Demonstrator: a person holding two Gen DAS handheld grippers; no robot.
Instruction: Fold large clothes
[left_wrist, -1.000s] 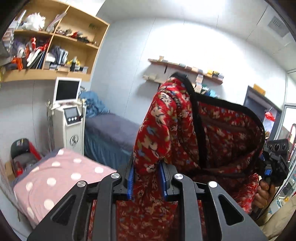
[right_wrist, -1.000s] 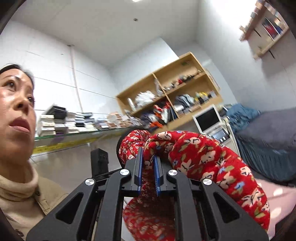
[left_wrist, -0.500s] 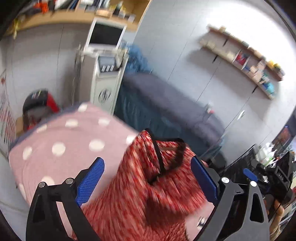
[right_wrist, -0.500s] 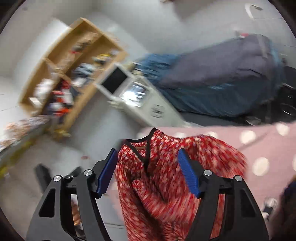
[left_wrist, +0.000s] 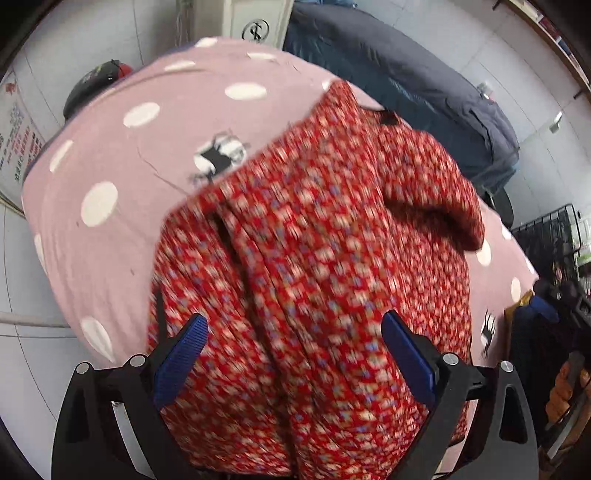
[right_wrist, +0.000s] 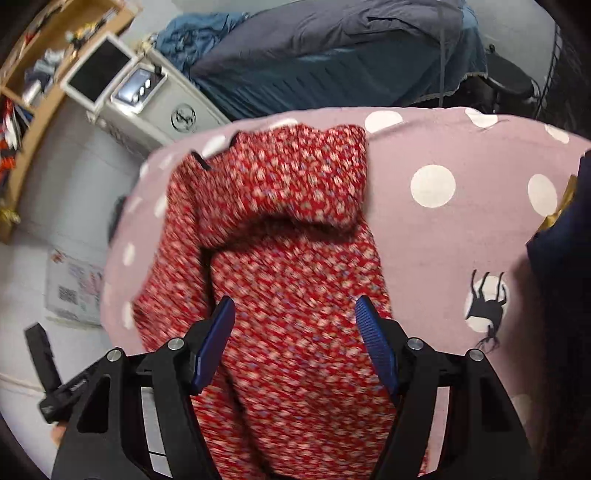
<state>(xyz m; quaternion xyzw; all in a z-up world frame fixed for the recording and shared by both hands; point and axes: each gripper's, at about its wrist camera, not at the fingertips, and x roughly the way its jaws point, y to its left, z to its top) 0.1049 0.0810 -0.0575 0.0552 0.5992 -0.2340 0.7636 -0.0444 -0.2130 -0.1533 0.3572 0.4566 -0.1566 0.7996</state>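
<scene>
A red floral garment (left_wrist: 332, 221) lies loosely spread on a pink bed cover with white dots (left_wrist: 110, 147), its black-trimmed neckline at the far end and one fold humped up. My left gripper (left_wrist: 291, 319) hovers over its near part, pointing steeply down, jaws wide open with nothing gripped. In the right wrist view the same garment (right_wrist: 288, 221) lies on the cover (right_wrist: 461, 229). My right gripper (right_wrist: 294, 301) stands open above it, blue pads either side of the cloth and apart from it. Motion blurs the fabric.
Beyond the pink bed stands a second bed under a grey-blue cover (right_wrist: 332, 55). A white machine with a screen (right_wrist: 140, 99) and a wooden shelf (right_wrist: 37, 55) are to the left. A dark garment (right_wrist: 561, 258) hangs at the right edge. A black wire rack (left_wrist: 546, 240) stands right.
Both grippers were shut on the raised garment; they opened, let it go and swung down. The garment dropped onto the pink cover and now lies beneath them.
</scene>
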